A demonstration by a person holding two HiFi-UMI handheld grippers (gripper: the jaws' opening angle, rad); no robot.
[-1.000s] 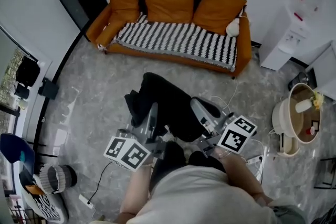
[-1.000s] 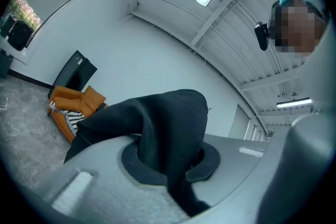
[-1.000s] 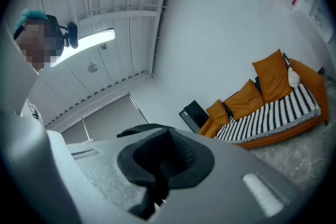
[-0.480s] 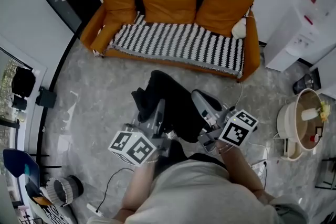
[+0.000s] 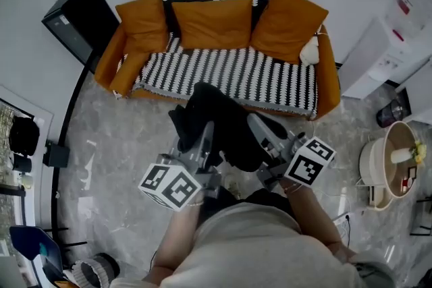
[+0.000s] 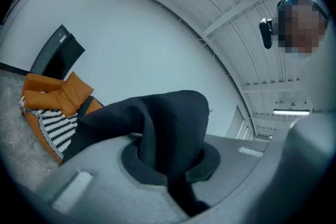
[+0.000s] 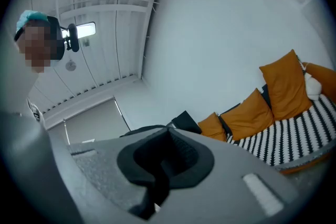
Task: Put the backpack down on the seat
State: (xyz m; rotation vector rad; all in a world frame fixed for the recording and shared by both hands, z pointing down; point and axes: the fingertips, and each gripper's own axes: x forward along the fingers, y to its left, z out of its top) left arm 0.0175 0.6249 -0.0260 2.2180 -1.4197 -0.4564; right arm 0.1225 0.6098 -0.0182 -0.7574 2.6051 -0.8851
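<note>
Between your grippers, at twelve o'clock, the black backpack [image 5: 219, 126] hangs in front of the orange sofa [image 5: 325, 77]. Its top overlaps the front edge of the striped seat [image 5: 229, 77] from the head view. Your left gripper [image 5: 205, 133], at eleven o'clock, is pinched tight on a fold of its dark fabric. Your right gripper [image 5: 258, 127], at one o'clock, is clamped on a black strip of it.

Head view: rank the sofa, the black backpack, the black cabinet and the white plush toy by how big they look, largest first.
1. sofa
2. backpack, though it is nearer the camera, which enlarges it
3. black cabinet
4. white plush toy
</note>
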